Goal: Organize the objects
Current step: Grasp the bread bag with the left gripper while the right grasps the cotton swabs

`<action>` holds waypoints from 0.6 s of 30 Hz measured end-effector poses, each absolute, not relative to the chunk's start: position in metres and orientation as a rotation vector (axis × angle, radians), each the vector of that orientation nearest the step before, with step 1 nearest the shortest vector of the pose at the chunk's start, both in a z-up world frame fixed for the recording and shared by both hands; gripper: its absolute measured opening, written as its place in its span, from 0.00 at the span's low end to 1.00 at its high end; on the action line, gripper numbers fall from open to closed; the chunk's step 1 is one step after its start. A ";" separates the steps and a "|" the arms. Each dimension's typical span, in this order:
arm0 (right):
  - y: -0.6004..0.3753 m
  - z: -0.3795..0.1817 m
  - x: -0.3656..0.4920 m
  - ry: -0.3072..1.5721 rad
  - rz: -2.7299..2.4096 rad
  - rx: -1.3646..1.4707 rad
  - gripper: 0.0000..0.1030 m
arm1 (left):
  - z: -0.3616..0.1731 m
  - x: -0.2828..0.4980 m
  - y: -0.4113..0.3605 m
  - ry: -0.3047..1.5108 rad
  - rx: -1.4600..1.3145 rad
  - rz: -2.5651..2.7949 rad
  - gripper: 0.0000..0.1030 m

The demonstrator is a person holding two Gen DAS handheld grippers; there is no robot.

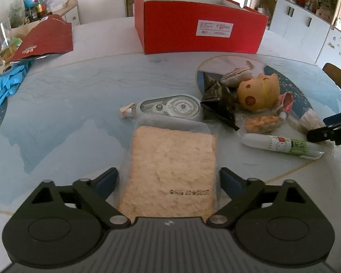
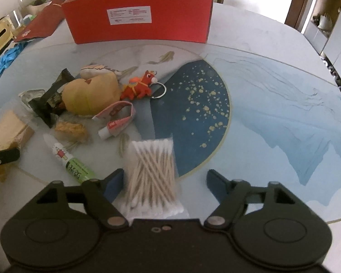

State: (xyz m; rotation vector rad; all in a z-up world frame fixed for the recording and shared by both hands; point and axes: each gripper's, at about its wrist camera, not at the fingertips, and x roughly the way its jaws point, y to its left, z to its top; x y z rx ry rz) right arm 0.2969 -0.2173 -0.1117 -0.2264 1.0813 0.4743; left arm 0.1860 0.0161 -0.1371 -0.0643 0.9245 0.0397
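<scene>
Left gripper [image 1: 169, 179]: jaws spread, astride the wrapped cracker [image 1: 170, 170], not pressing; long axis along the fingers, toward the red box [image 1: 200, 29] | right gripper [image 2: 164, 180]: unclenched, left pad touching the cotton-swab pack [image 2: 151, 175], nearer-right of box.

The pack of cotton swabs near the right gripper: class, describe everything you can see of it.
The pack of cotton swabs is a clear soft plastic bag holding many wooden-looking sticks with white tips, crossing one another loosely. It lies flat on the table, partly over the dark blue circle's edge. It sits between the fingers of the right gripper: the left-hand finger is at its edge, while the other stands clear. Nothing else seems to touch it.
</scene>
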 end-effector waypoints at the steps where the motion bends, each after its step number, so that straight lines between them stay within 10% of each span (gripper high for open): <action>1: -0.217 -0.112 0.296 1.078 0.477 -0.230 0.72 | -0.136 0.186 0.015 0.925 -0.063 0.038 0.86; 8: -0.216 -0.107 0.292 1.066 0.502 -0.235 0.42 | -0.131 0.182 0.014 0.922 -0.082 0.047 0.74; 18: -0.219 -0.089 0.296 1.056 0.508 -0.171 0.35 | -0.118 0.180 0.016 0.925 -0.141 0.059 0.71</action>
